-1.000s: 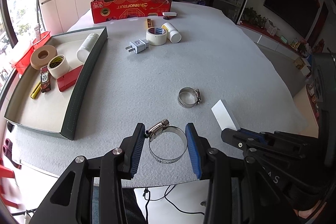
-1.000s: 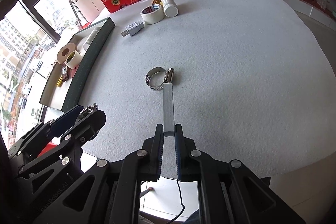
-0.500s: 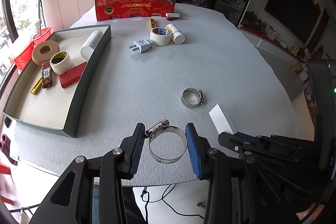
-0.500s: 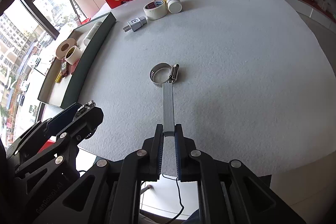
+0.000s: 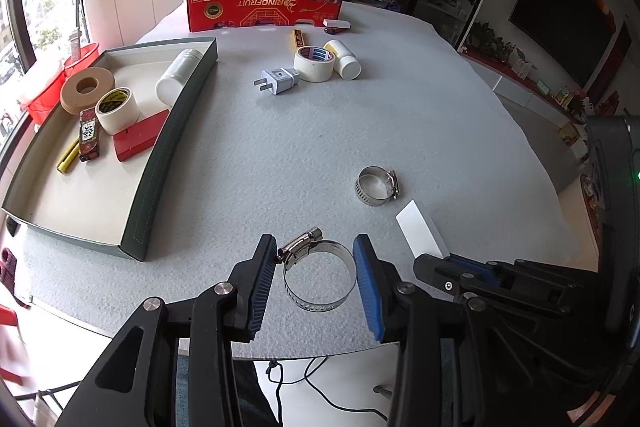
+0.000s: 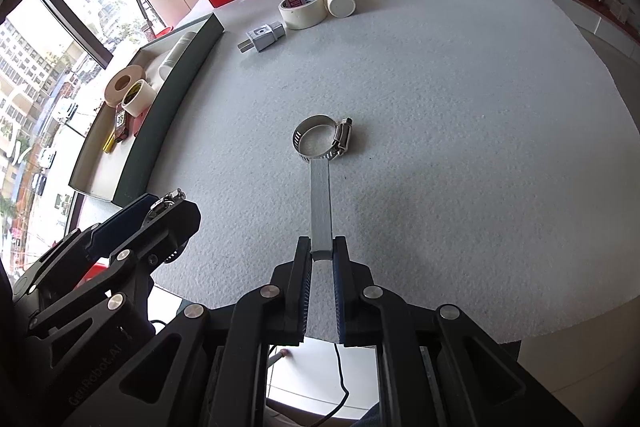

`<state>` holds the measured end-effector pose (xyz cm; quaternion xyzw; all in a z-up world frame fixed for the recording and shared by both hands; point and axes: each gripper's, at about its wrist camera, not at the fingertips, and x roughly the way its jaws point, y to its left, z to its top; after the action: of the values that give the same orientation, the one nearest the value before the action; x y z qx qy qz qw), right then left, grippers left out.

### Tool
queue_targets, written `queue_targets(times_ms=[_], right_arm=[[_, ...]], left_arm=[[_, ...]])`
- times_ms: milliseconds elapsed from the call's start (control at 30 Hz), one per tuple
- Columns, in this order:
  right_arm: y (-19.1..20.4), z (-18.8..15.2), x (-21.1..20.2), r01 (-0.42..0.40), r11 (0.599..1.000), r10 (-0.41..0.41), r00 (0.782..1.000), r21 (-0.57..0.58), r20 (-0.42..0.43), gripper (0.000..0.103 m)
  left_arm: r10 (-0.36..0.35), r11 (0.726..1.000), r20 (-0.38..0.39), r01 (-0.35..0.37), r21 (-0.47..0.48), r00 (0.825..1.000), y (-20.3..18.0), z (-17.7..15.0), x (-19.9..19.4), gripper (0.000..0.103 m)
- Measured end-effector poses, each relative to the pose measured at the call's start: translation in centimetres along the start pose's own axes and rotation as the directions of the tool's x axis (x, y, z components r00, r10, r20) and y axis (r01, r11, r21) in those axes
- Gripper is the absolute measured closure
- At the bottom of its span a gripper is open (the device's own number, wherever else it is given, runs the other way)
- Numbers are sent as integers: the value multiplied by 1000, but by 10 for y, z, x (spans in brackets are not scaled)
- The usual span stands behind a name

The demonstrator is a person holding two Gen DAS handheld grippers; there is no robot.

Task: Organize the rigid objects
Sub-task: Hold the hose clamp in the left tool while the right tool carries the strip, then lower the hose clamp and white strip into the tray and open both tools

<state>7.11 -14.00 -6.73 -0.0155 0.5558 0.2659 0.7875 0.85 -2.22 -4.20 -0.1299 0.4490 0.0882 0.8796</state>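
My left gripper (image 5: 316, 267) is shut on a large steel hose clamp (image 5: 320, 301), held just above the table's near edge; one pad presses the screw housing and the other the band. The same gripper (image 6: 160, 205) shows at lower left in the right wrist view. My right gripper (image 6: 322, 255) is shut on the near end of a flat white strip (image 6: 320, 203). The strip's far end reaches a small hose clamp (image 6: 322, 139) lying on the grey table. In the left wrist view the strip (image 5: 420, 235) and the small hose clamp (image 5: 376, 185) sit to the right.
A dark-walled tray (image 5: 168, 147) at left holds tape rolls, a white bottle, a red box and small items. Farther back lie a plug adapter (image 5: 280, 81), a tape roll (image 5: 314, 63), a white bottle (image 5: 344, 61) and a red cardboard box (image 5: 264, 7).
Both views have drifted only slightly. The large clamp stays in the left gripper and the white strip stays in the right.
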Motion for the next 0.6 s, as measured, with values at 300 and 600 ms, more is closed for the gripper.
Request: queue_targets(times_ms=[300, 600], right_arm=[[-1, -1, 3, -2, 1000, 2, 1000, 4, -11, 92], [6, 10, 6, -11, 1000, 11, 1000, -4, -14, 92]], left_arm=[[3, 1000, -2, -3, -13, 1000, 3, 1, 3, 60], [53, 993, 34, -49, -111, 998, 45, 17, -4, 60]])
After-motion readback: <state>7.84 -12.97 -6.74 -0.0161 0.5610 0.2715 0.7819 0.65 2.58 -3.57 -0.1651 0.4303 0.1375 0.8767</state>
